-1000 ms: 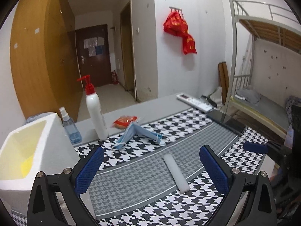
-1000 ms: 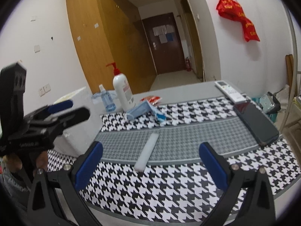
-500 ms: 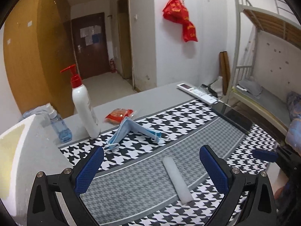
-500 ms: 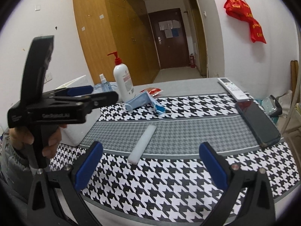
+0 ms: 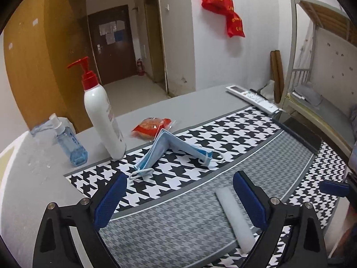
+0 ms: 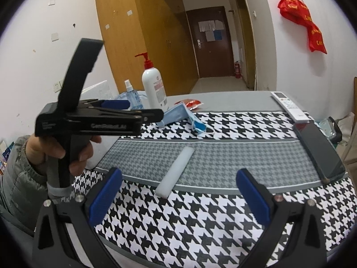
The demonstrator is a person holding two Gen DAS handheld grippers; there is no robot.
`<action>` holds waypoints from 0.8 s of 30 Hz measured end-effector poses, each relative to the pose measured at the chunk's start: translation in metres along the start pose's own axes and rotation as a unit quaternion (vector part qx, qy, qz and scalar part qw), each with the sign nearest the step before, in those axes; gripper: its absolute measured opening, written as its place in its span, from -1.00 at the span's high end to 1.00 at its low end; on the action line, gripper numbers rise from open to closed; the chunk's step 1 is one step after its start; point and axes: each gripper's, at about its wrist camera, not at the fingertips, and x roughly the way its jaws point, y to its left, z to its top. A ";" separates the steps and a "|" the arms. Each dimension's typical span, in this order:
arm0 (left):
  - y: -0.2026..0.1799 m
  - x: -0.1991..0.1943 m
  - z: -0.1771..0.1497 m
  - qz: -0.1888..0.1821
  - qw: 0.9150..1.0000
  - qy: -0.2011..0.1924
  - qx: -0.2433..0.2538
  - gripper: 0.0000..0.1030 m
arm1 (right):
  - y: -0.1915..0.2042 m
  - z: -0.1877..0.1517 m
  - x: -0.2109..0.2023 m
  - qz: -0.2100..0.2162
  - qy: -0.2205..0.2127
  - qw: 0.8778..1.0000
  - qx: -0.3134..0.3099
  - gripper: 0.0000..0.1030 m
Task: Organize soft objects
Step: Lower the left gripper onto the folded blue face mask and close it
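Left gripper [image 5: 177, 195] has advanced toward folded blue face mask [image 5: 171, 150]; both grippers released, empty; white foam strip [image 6: 175, 170] untouched, near right gripper [image 6: 178, 195].

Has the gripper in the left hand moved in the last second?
Yes. In the right wrist view the left gripper has risen and advanced toward the pump bottle; it was lower and further left a second ago.

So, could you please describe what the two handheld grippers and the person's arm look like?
Both the left gripper and the right gripper have black angular plastic frames, silver screws and ribbed blue finger pads. The left one's black pistol-grip body carries faint grey lettering. The bare left hand emerges from a grey quilted sleeve.
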 end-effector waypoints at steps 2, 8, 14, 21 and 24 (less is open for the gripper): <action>0.003 0.005 0.001 -0.003 1.000 0.004 -0.004 -0.86 | 0.001 0.000 0.002 0.003 0.003 1.000 -0.001 -1.00; 0.012 0.025 0.001 0.003 1.000 0.016 -0.011 -0.66 | 0.007 0.002 0.007 0.011 0.008 1.000 -0.005 -1.00; 0.013 0.043 0.005 0.005 1.000 0.020 0.003 -0.46 | 0.007 0.003 0.010 0.014 0.012 1.000 -0.006 -1.00; 0.022 0.064 0.003 0.019 0.999 0.033 -0.001 -0.31 | 0.007 0.006 0.015 0.019 0.016 1.000 -0.011 -1.00; 0.025 0.069 0.004 0.012 0.999 0.036 -0.008 -0.28 | 0.005 0.007 0.019 0.021 0.018 1.000 -0.007 -1.00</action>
